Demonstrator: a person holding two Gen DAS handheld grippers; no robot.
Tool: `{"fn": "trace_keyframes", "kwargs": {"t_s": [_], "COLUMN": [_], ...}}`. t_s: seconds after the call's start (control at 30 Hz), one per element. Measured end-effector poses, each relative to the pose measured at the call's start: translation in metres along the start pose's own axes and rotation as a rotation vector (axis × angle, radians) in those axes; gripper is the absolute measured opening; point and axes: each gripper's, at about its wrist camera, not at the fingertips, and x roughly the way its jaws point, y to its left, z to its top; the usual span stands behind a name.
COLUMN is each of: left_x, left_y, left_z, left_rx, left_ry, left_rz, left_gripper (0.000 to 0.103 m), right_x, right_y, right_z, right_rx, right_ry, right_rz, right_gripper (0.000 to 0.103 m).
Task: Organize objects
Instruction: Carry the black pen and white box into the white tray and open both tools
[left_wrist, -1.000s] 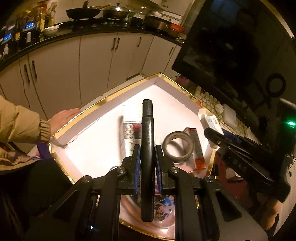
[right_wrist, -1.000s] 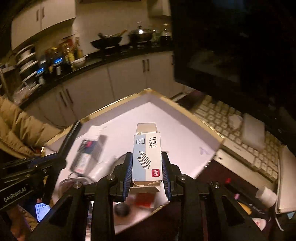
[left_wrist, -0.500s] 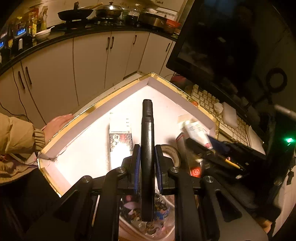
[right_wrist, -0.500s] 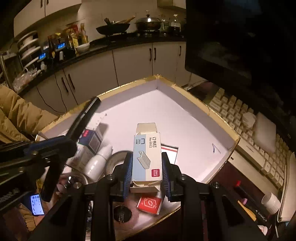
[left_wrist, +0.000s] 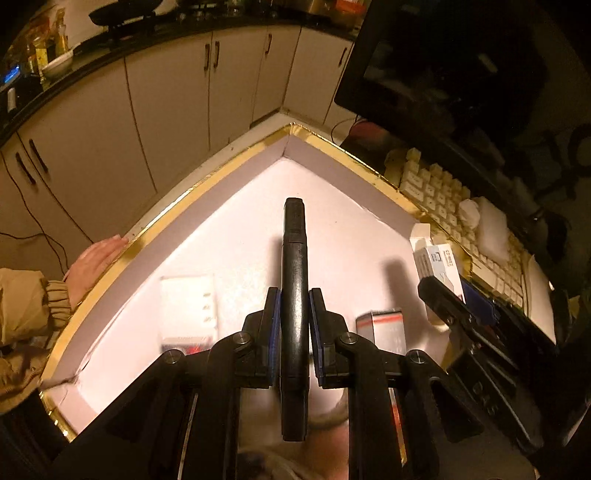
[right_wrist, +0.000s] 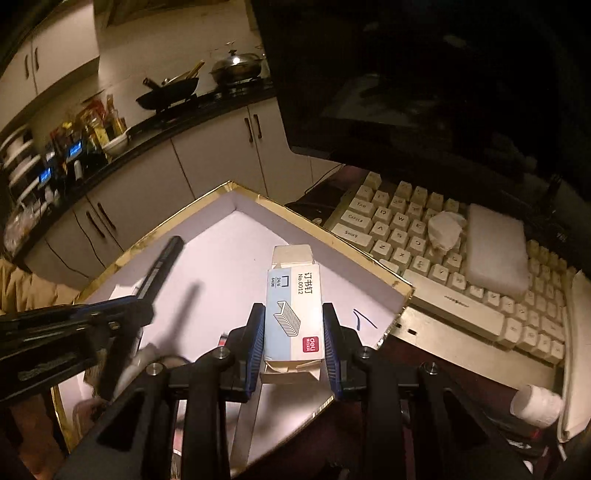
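Two tools are loaded. Left wrist view: left tool (left_wrist: 294, 325) clamps a black marker (left_wrist: 294, 280) above the gold-rimmed tray (left_wrist: 207, 184), staple box (left_wrist: 439, 269) at right. Right wrist view: right tool (right_wrist: 294, 332) grips the staple box (right_wrist: 294, 314) over the tray's (right_wrist: 332, 240) right edge, keyboard (right_wrist: 480, 295) beyond.
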Motion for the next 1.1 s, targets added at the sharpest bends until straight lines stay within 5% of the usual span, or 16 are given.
{"fn": "trace_keyframes", "kwargs": {"t_s": [0.53, 0.73, 0.9, 1.1], "left_x": [0.035, 0.016, -0.009, -0.032], "left_y": [-0.015, -0.010, -0.014, -0.012], "left_z": [0.016, 0.012, 0.005, -0.019], "left_rx": [0.039, 0.033, 0.085, 0.096], "left_ry": [0.030, -0.034, -0.113, -0.143], "left_rz": [0.049, 0.012, 0.077, 0.120], "left_gripper": [0.014, 0.036, 0.036, 0.036], "right_x": [0.009, 0.010, -0.002, -0.038], "right_y": [-0.013, -0.016, -0.012, -0.008], "right_z": [-0.004, -0.005, -0.003, 0.004], "right_rx": [0.065, 0.099, 0.086, 0.054], "right_ry": [0.007, 0.012, -0.008, -0.060], "right_rz": [0.066, 0.096, 0.091, 0.088], "right_gripper": [0.030, 0.030, 0.032, 0.048]}}
